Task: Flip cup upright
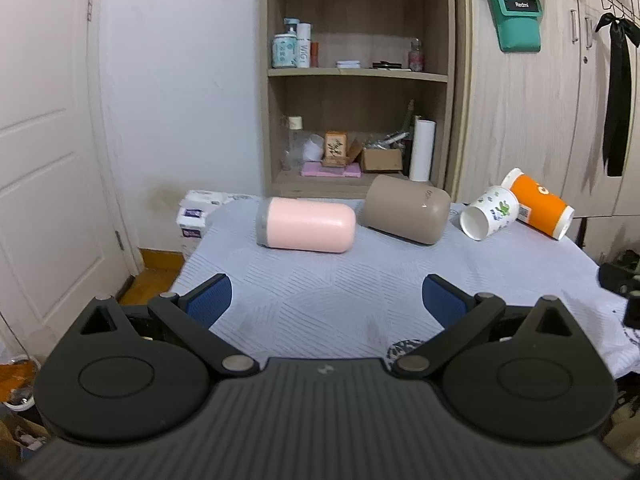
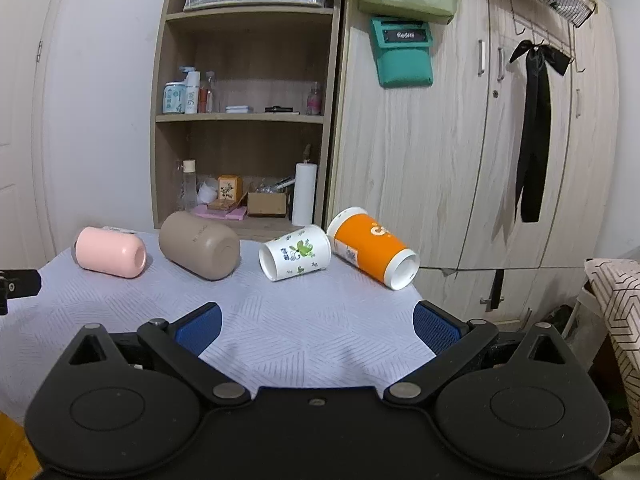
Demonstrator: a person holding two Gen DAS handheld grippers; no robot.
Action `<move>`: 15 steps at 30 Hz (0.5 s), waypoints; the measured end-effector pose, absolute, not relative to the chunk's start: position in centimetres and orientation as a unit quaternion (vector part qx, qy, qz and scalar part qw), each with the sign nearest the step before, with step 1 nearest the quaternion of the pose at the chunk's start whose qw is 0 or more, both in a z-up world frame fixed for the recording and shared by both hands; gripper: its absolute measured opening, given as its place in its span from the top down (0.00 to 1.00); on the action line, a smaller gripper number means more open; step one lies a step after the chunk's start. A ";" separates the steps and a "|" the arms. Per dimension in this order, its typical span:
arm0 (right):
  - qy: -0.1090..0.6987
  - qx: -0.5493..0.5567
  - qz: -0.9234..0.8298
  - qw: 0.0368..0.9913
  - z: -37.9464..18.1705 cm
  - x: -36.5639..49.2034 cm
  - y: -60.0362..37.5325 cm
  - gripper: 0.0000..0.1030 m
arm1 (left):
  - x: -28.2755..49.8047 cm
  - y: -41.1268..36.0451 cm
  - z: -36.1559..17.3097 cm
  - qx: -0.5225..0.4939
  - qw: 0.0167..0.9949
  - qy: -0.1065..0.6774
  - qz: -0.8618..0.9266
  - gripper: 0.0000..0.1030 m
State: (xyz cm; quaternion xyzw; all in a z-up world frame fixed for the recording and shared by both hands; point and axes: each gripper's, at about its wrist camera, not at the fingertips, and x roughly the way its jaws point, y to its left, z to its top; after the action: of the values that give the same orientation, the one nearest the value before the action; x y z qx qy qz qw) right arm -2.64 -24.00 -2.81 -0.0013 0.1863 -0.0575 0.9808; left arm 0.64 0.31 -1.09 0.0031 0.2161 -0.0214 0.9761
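A: Lying sideways on tabletop (image 2: 312, 332): pink cup (image 1: 306, 224), brown cup (image 1: 404, 209), white cup (image 2: 295, 252), orange cup (image 2: 372, 247).

B: Holding left gripper (image 1: 326, 300) and right gripper (image 2: 316, 328) wide open, empty. Advising gripping mid-body, rotating slowly.

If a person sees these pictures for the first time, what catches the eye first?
Four cups lying on their sides in a row on the table: pink cup far left, beige cup, white cup, then orange cup at the right edge. Near the cameras, both grippers, left and right, hover with jaws open.
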 end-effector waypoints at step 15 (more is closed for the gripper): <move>0.261 0.086 0.048 0.960 -4.6 3.1 -28.1 0.00 | 7.9 -3.2 1.2 0.020 0.954 0.277 -0.111 0.00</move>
State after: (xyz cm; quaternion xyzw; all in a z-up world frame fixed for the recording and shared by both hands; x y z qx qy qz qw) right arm 3.13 -28.12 -4.60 0.0864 0.2610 0.0480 0.9603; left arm 7.91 -3.24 1.23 0.0198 0.2770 -0.1112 0.9542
